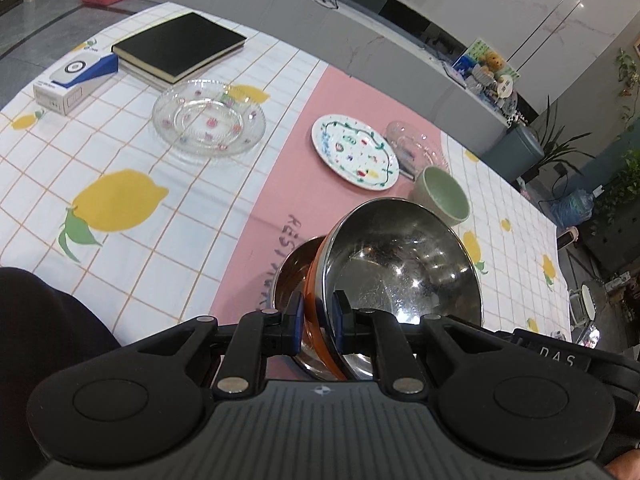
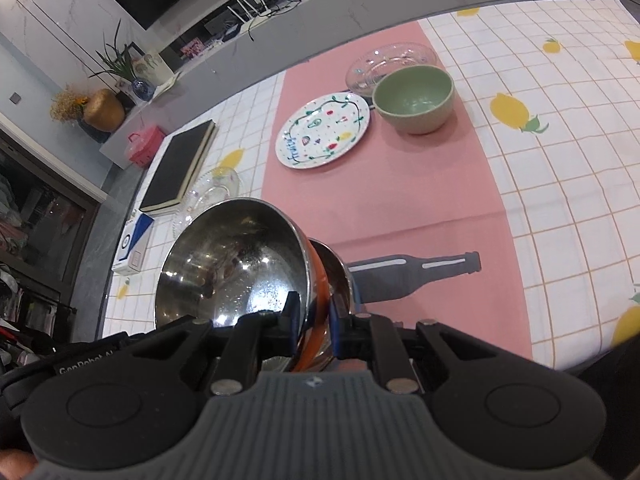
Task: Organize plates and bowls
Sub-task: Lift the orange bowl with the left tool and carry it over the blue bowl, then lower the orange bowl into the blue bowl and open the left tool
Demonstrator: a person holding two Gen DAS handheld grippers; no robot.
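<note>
Steel bowl, orange-skinned: rigid, light, slippery. Left gripper and right gripper each clamp its rim; rim grip suits.

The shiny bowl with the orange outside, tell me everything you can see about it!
The steel bowl is shiny metal inside, orange outside, round and empty. It is tilted up on edge above the pink cloth. The left gripper and right gripper each pinch its rim. A second metal bowl sits right behind it.
</note>
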